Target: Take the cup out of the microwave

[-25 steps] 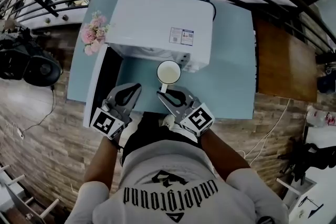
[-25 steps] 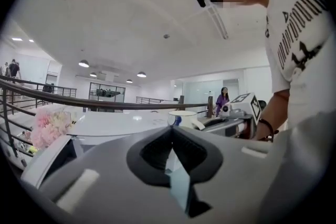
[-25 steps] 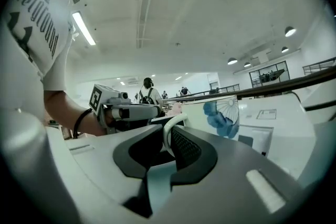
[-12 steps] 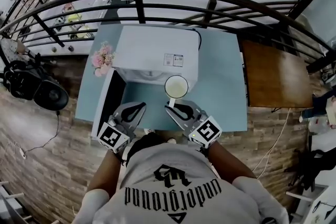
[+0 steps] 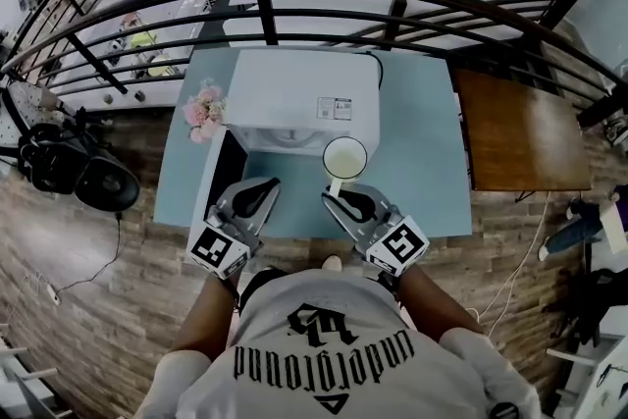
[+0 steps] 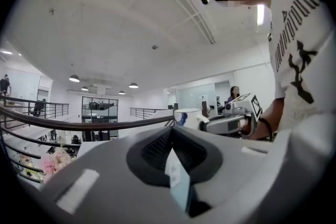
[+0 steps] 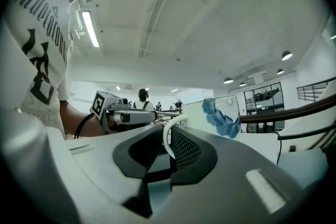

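While the right gripper (image 5: pixel 339 194) pinched its thin handle, the cup (image 5: pixel 344 157) hung outside the microwave (image 5: pixel 304 98): judged rigid, breakable, slick, prone to tilt. Left gripper (image 5: pixel 265 183) was closed, empty.

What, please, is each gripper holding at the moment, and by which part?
The right gripper holds the cup by its handle, with the jaws shut on it. The left gripper holds nothing; its jaws are together.
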